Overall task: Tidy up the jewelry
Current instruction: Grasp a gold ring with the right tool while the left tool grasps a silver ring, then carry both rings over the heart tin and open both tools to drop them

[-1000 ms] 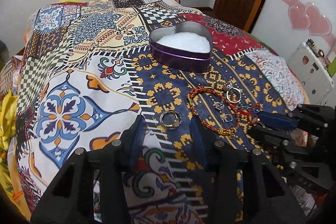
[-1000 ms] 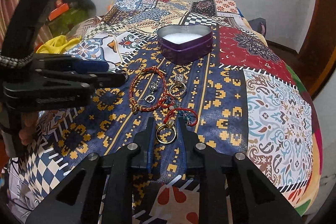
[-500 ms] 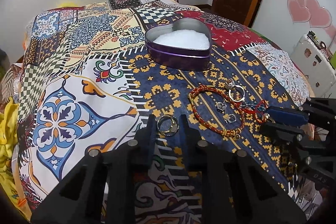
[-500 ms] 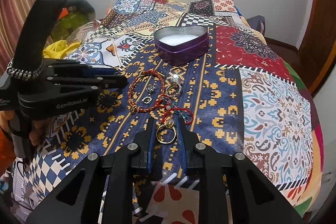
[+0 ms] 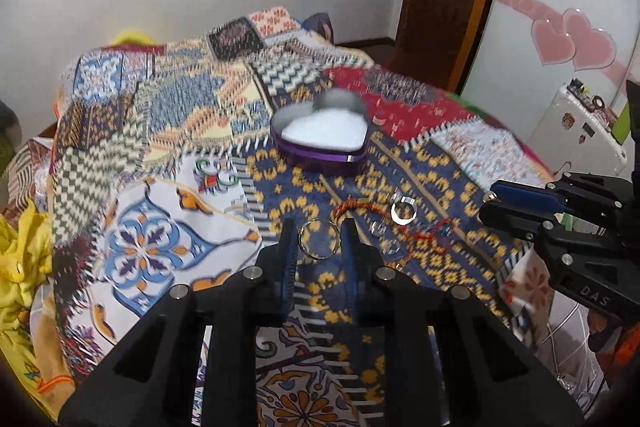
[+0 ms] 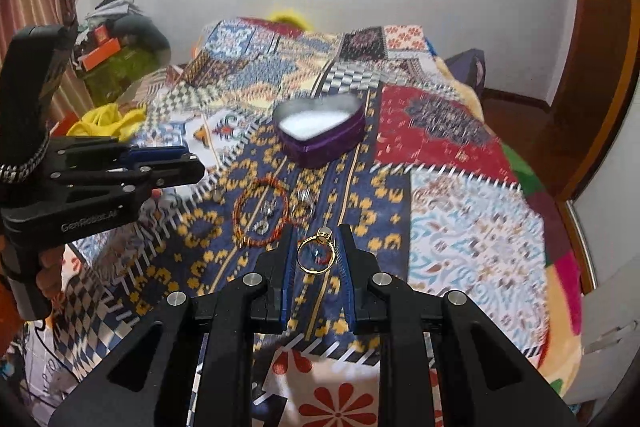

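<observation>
Patchwork cotton in blue, gold and red covers the one bed point(image 6: 460, 227) on which the jewelry is being sorted, its flat middle serving as the laying-out place. Far along the cloth stands one purple heart-shaped tin point(image 5: 320, 143), lid off and lined with white padding, apparently waiting open as the place for the pieces. Nearer lies a single red beaded bracelet point(image 6: 260, 215), with what look like three or four small silver pieces inside and beside its loop, among them a larger silver ring point(image 5: 403, 210); blur prevents a firm count.

Two claws work the pile. The left claw point(image 5: 319, 239) grips one thin, pale metal ring point(image 5: 319, 238) by its edges between both fingers, raised clear of the cloth, a hold that seems meant to carry it across to the tin. The right claw point(image 6: 316, 255) likewise pinches one gold ring with a stone point(image 6: 316, 253), stone uppermost, above the near end of the pile. Each claw appears from the side in the other's camera, well apart. Judging from the tin's bare padding, nothing is stored yet.
</observation>
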Tool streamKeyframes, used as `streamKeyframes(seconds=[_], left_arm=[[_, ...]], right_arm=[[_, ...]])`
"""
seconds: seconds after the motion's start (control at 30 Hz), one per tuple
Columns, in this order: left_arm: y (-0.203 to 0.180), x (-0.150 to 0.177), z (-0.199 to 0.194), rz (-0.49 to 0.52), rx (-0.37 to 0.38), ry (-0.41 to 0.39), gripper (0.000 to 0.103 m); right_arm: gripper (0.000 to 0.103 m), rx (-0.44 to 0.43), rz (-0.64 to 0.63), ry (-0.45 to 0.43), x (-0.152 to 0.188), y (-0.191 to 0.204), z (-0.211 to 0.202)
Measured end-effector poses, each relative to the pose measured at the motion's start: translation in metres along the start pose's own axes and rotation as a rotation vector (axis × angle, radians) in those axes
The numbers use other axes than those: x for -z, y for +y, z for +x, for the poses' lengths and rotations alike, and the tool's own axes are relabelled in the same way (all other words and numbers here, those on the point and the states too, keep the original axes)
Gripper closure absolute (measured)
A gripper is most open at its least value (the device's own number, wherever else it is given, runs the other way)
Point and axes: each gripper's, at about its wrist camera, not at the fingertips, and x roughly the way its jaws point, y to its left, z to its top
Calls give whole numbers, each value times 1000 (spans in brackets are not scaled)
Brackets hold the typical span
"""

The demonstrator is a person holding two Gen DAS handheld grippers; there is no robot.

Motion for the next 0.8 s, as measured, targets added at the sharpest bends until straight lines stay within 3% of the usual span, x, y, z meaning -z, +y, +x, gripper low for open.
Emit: streamKeyframes(seconds=[0.5,0.8], left_arm=[[0,-45,-21,-24,5,-133,83],[11,-65,-3,-51,-7,-140,83]], right_arm=[[85,67,-48,-187,-55,-2,-24],[85,90,-87,-232,-75,-7,-9]])
